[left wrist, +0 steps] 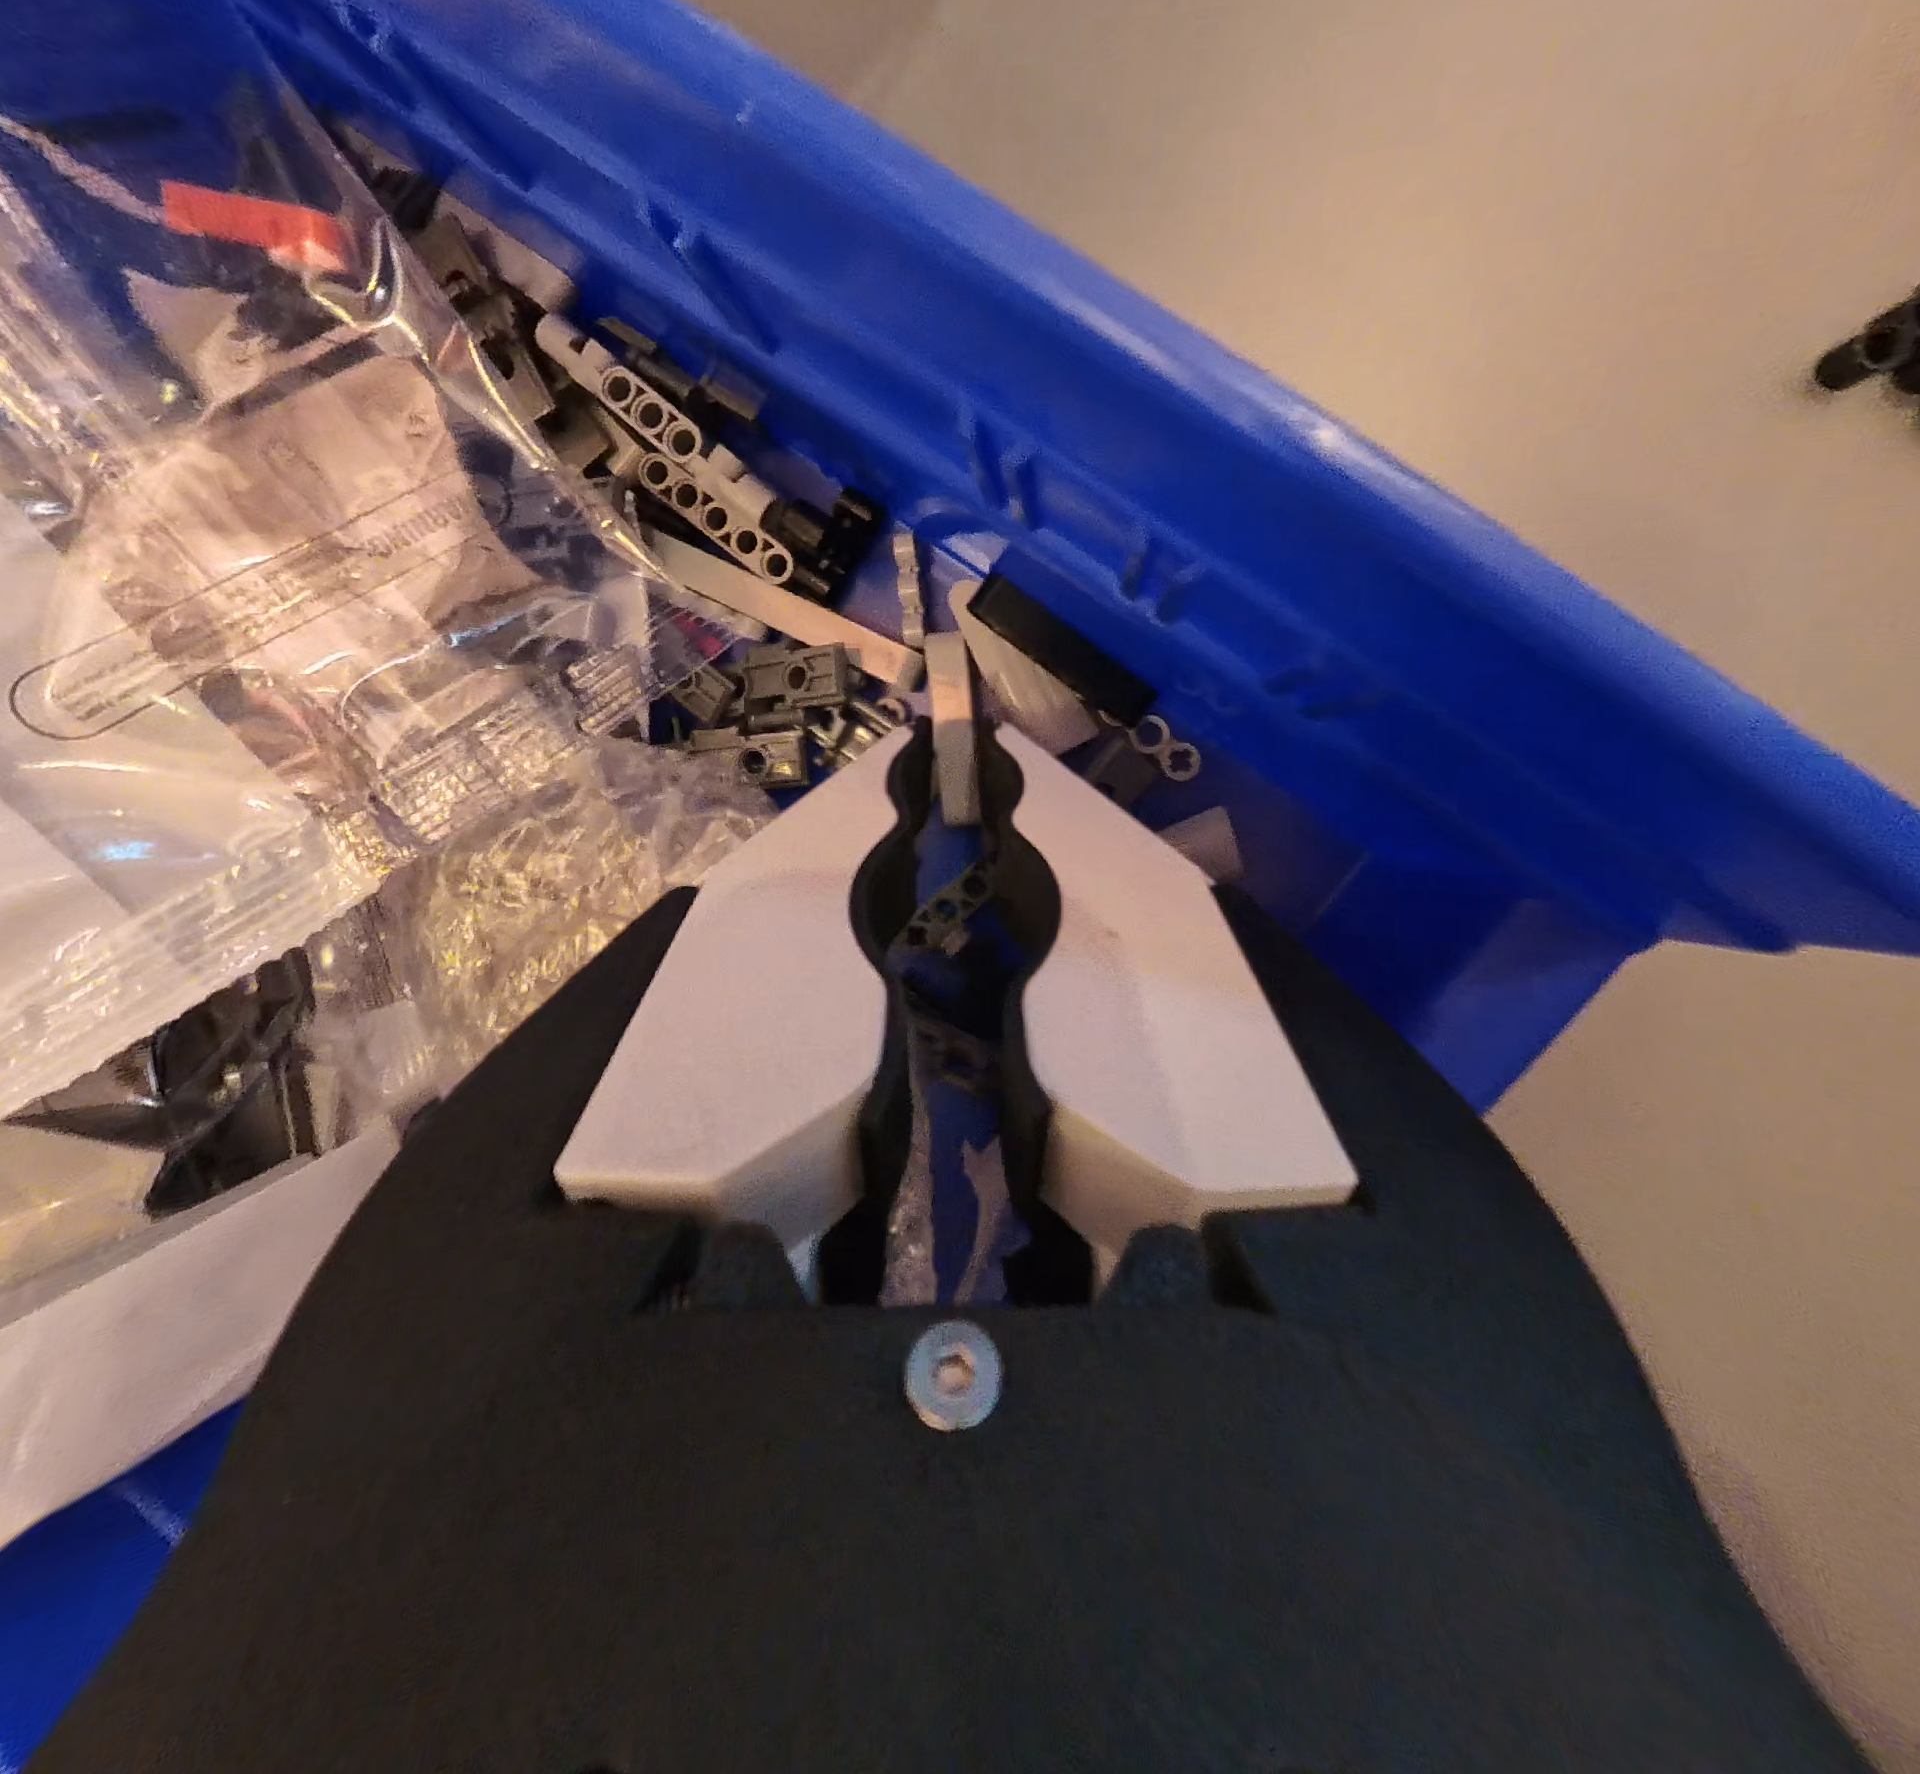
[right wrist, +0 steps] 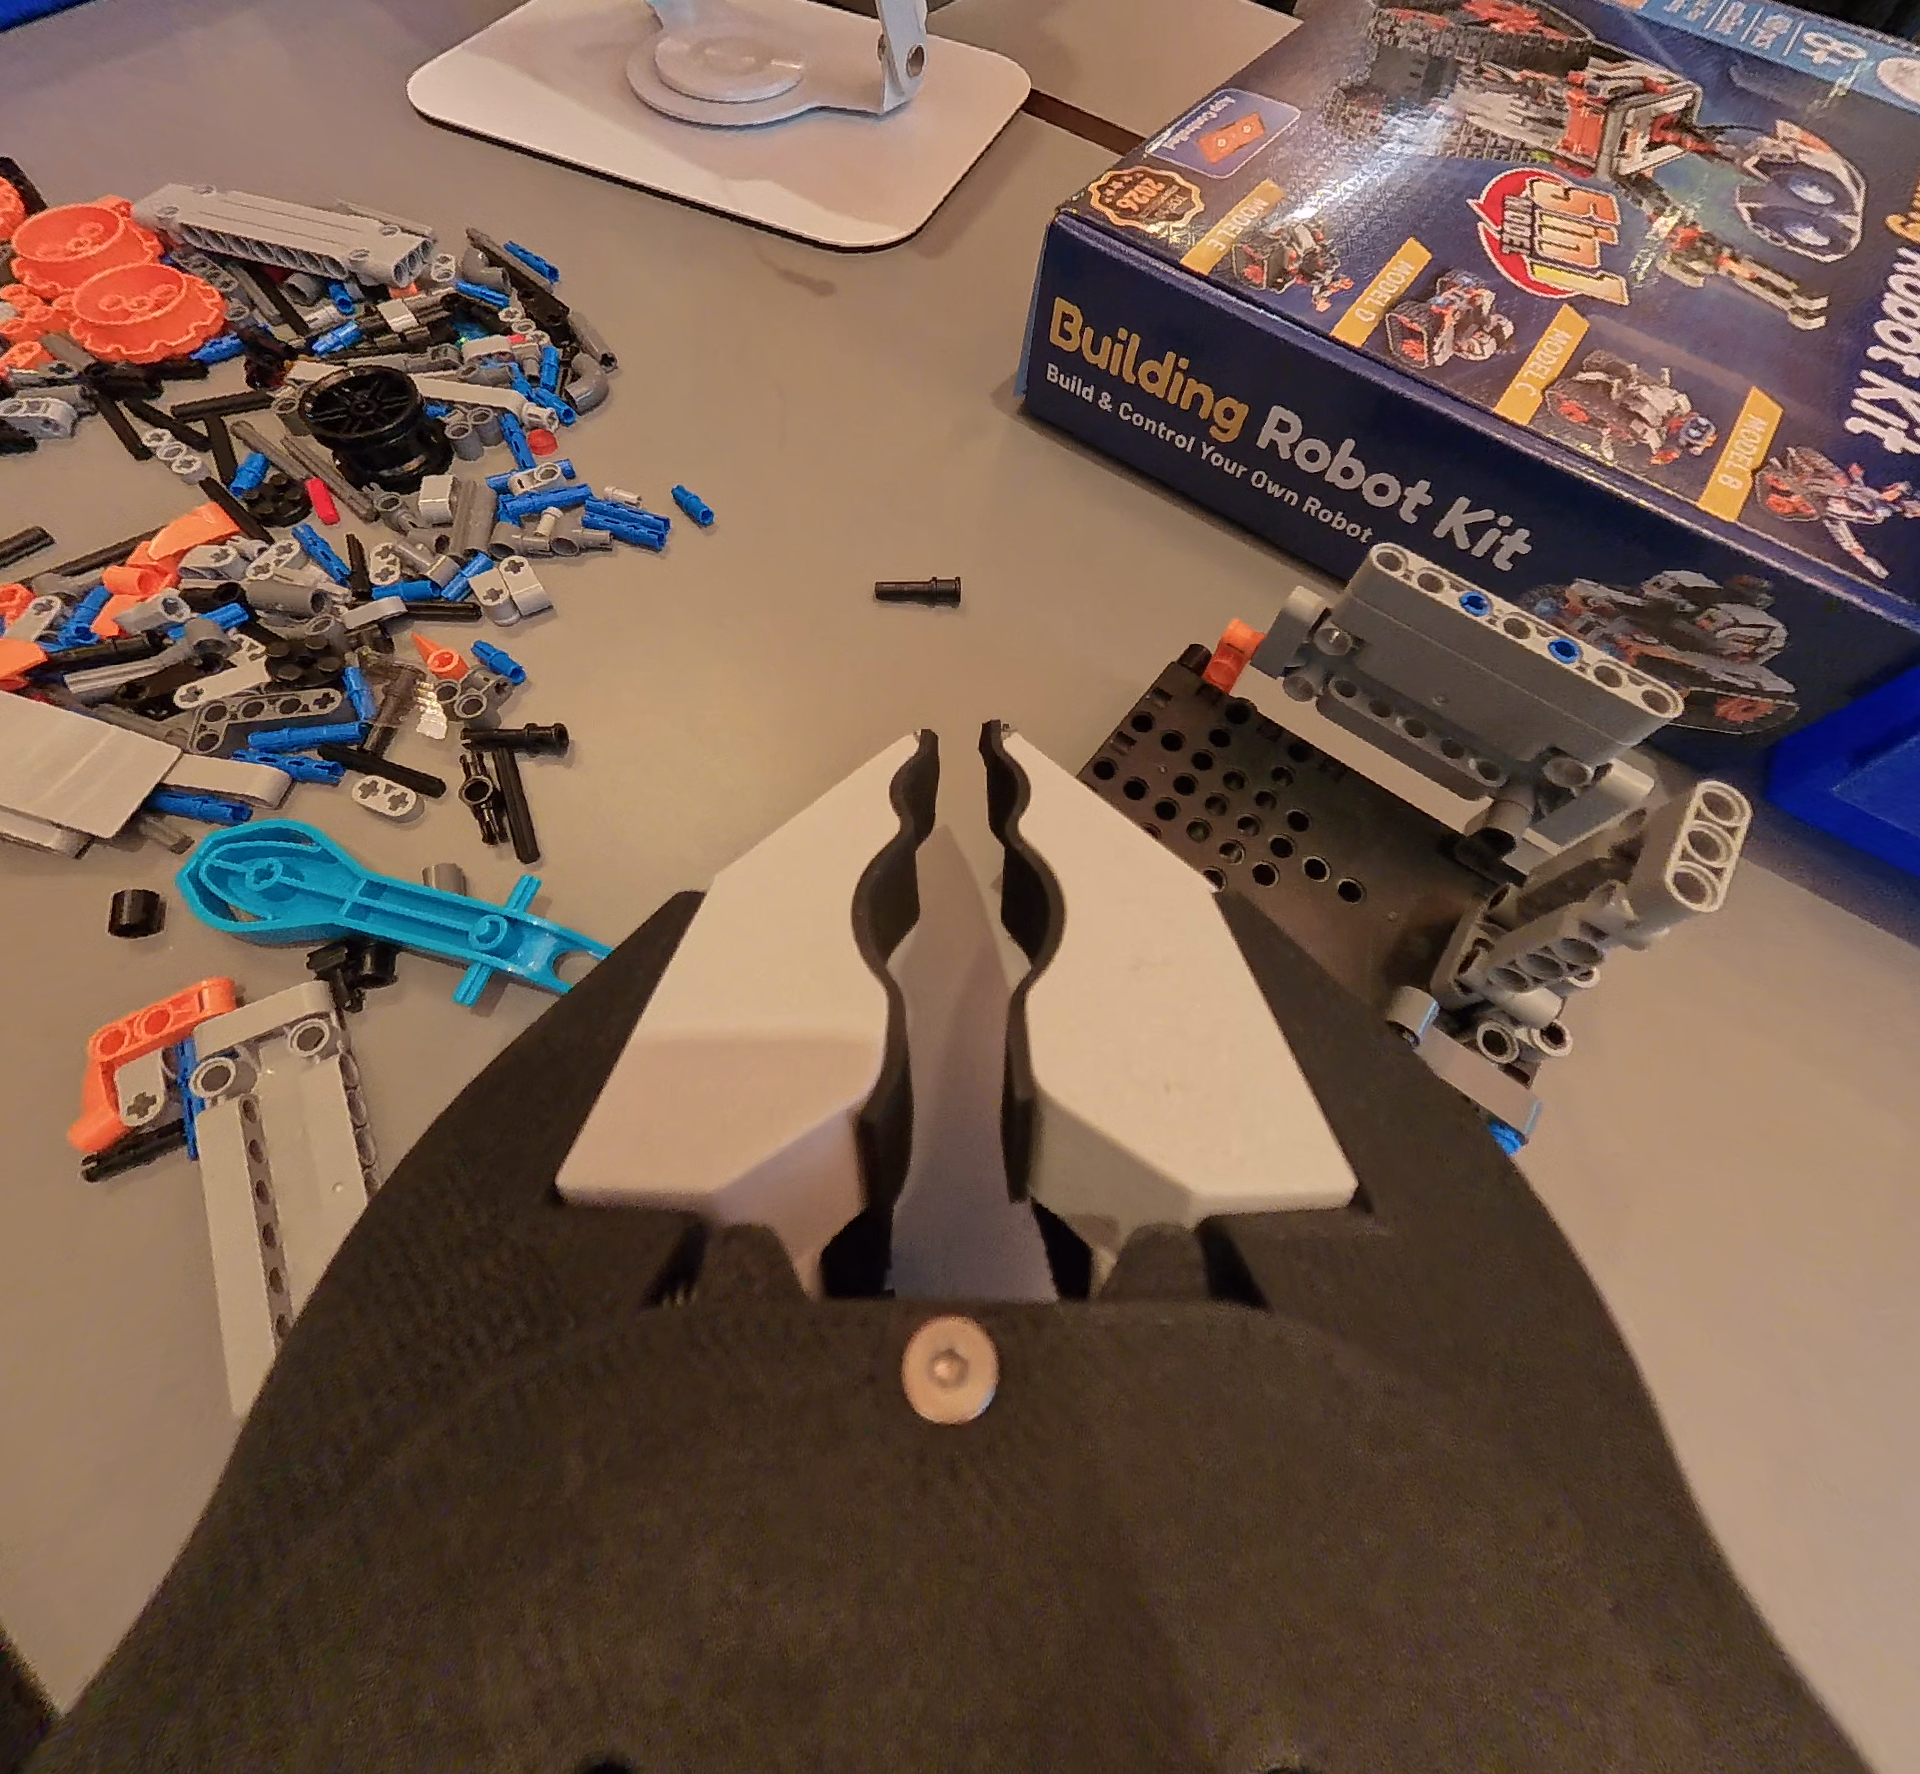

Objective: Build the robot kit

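The left gripper [left wrist: 954, 748] reaches into a blue bin [left wrist: 1143, 519], its fingers pinching a light grey beam [left wrist: 954, 737] at the tips, beside a clear plastic bag [left wrist: 260, 602]. Only the right wrist view shows the table [right wrist: 852, 436]: the right gripper [right wrist: 960, 737], fingers slightly spread and empty, hovers between a loose parts pile [right wrist: 312, 498] and a grey assembly [right wrist: 1475, 768].

Hobby desk: toy bricks [right wrist: 312, 498], kit box [right wrist: 1507, 290]

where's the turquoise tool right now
In the right wrist view, the turquoise tool lies on the table left of the right gripper, below the parts pile.
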Motion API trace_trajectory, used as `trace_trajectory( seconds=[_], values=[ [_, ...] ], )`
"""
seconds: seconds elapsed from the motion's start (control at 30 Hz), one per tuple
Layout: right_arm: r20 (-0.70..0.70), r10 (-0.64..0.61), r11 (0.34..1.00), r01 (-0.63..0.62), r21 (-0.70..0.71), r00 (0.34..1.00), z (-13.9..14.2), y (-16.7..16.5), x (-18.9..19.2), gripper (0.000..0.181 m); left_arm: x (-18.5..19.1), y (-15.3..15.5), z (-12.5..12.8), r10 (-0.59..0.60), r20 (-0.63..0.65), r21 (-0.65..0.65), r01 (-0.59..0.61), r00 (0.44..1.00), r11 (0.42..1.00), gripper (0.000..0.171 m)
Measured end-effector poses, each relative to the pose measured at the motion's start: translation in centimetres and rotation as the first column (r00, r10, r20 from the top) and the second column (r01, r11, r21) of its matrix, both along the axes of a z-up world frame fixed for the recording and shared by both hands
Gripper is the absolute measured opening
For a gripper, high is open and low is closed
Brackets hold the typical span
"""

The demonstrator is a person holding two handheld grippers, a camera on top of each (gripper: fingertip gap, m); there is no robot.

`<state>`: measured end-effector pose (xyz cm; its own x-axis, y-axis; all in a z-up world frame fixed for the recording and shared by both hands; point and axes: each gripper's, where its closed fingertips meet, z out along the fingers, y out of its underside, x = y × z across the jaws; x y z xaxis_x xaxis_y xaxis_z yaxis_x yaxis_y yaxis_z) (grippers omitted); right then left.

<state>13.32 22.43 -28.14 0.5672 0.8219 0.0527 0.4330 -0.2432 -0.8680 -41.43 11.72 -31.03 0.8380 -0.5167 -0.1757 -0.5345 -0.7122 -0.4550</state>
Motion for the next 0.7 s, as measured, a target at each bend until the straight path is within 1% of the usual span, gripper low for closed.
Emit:
trace_trajectory(
  seconds=[0.07,0.13,0.3,0.43,0.53,0.57,0.7],
  values=[
    [-0.001,-0.001,1.0,0.001,0.0,1.0,0.02,0.03,0.02,0.006,-0.32,0.06,-0.43,0.0,-0.013,-0.02,0.0,1.0,1.0,0.009],
    [0.0,0.0,1.0,0.0,0.0,1.0,-0.01,0.02,0.0,0.007,-0.02,0.11,-0.58,-0.008,0.014,-0.027,0.009,1.0,1.0,0.008],
    [0.001,0.001,1.0,-0.001,0.0,1.0,-0.03,0.01,-0.03,0.007,-0.11,0.44,-0.58,-0.007,0.026,-0.024,0.007,1.0,1.0,0.009],
    [0.001,0.002,1.0,-0.002,0.003,1.0,0.04,-0.02,-0.05,0.007,0.48,0.88,-0.66,-0.019,0.075,-0.029,0.021,0.997,0.999,0.004],
    [-0.001,0.0,1.0,0.0,0.003,1.0,0.06,-0.01,-0.01,0.007,0.49,0.89,-0.62,-0.036,0.04,-0.019,0.036,0.999,0.999,0.004],
    [-0.002,0.0,1.0,0.0,0.004,1.0,0.09,0.0,-0.01,0.007,0.64,0.8,-0.56,-0.046,0.042,-0.013,0.047,0.998,0.999,0.0],
    [0.0,0.001,1.0,-0.001,0.003,1.0,0.05,-0.01,-0.02,0.007,0.24,0.39,-0.44,-0.027,0.066,-0.009,0.028,0.997,1.0,0.0]
  ],
)
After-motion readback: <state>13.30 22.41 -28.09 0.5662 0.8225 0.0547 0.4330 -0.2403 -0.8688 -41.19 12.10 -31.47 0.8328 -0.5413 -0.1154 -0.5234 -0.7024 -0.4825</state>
